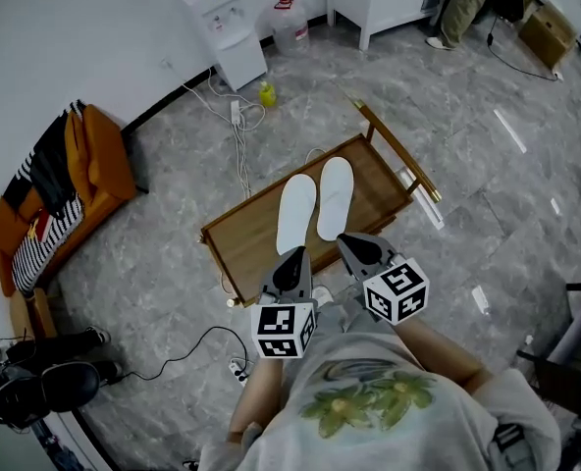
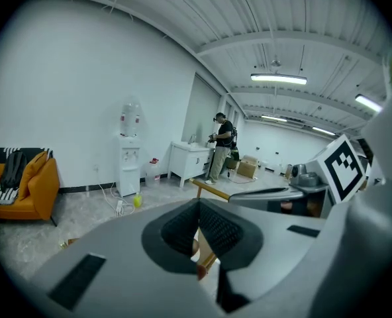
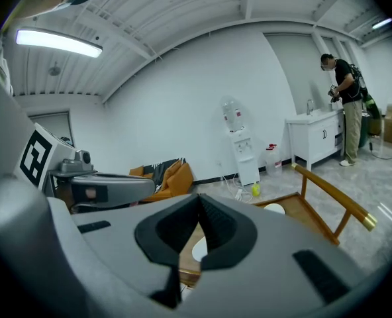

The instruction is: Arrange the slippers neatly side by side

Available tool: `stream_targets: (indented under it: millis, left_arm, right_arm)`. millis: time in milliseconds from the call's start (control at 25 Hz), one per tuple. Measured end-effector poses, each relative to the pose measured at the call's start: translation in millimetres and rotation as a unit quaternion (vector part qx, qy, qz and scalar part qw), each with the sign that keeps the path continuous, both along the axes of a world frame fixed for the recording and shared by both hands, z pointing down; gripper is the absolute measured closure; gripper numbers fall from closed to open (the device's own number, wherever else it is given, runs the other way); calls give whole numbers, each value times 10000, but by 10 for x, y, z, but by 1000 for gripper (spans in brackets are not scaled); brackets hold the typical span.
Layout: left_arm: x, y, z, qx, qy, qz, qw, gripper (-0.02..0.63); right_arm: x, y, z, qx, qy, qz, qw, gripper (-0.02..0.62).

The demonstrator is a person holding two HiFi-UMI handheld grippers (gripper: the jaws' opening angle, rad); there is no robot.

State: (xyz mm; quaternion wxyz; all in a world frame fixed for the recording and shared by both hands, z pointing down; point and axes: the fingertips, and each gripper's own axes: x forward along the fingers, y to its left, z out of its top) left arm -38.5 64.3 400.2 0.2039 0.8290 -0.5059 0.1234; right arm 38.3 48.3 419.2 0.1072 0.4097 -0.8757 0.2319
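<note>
A: Where is there free room over the wooden tray point(image 1: 234, 253)?
B: Its near left part lies bare; the white slippers point(image 1: 296, 212) fill the middle and the far side; a raised rail point(image 1: 398, 152) bars the right edge.
A: And the floor point(image 1: 487, 194) around it?
B: Open on the right; cables point(image 1: 239, 155) trail at the far left.

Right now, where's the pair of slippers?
Head view, centre: the white slippers lie side by side on the low wooden bench, right of the orange armchair.
</note>
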Motion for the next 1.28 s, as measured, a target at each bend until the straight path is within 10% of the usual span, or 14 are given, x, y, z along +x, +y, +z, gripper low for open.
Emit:
stream_targets:
  millis: [360,840,1280]
  left_arm:
    - [-104,-291,186,-181,77,175,9997,591]
    - [-91,-563,483,-229,-182,52,9996,591]
    - [-150,-759,991,-618,-294,-152,9975,591]
  right_arm:
    - [-64,-282,162,-220,98,253,9994,554]
    - [164,-663,650,-731,314,819,9935,343]
    - [229,-1023,1242,-1196,410,962,9873,328]
